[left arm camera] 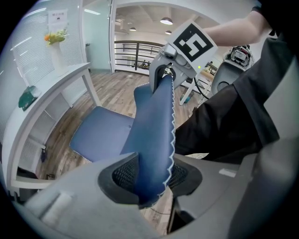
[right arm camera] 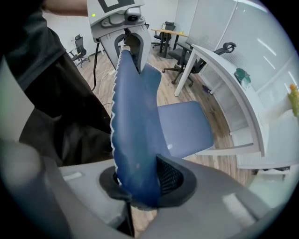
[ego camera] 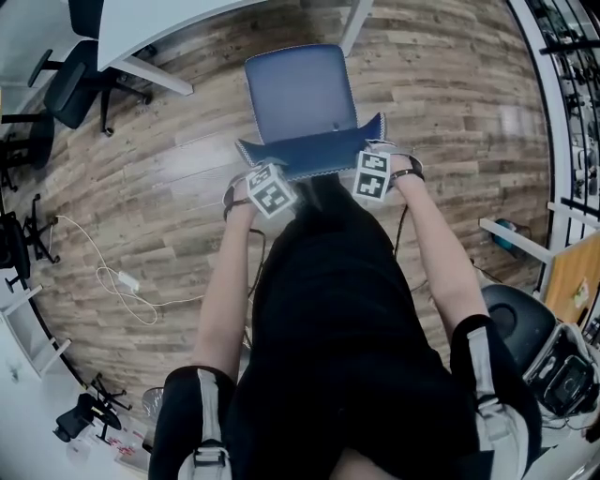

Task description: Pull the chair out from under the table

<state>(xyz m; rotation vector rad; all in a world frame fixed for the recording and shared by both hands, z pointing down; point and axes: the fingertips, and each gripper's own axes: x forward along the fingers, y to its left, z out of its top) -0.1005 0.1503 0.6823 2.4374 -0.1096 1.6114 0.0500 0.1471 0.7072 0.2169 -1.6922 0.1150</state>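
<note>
On one chair (ego camera: 300, 94) clamp two tools: left tool (left arm camera: 150, 182), right tool (right arm camera: 140, 184).

Left tool (left arm camera: 149, 179), right tool (right arm camera: 140, 184): arms (ego camera: 220, 291) bare, extended forward side by side; both tools angled down, jaws clamped on chair back (ego camera: 314, 155).

Office, open-plan. Long white desk (ego camera: 155, 23) stood on slanted white legs, with black swivel chairs (ego camera: 70, 89) on castor bases parked alongside. One blue padded chair (ego camera: 302, 94) was of same desk-seat sort. Wood-plank flooring (ego camera: 159, 197) ran throughout, loose white cable (ego camera: 117, 281) trailing across it. Right gripper view showed further desk (right arm camera: 172, 32) with more black chairs, plus pale glazed partition panels (right arm camera: 224, 23) — left gripper view showed round ceiling lights (left arm camera: 166, 21), dark railing (left arm camera: 133, 49) at far end, flowers in vase (left arm camera: 57, 42) on desk.
</note>
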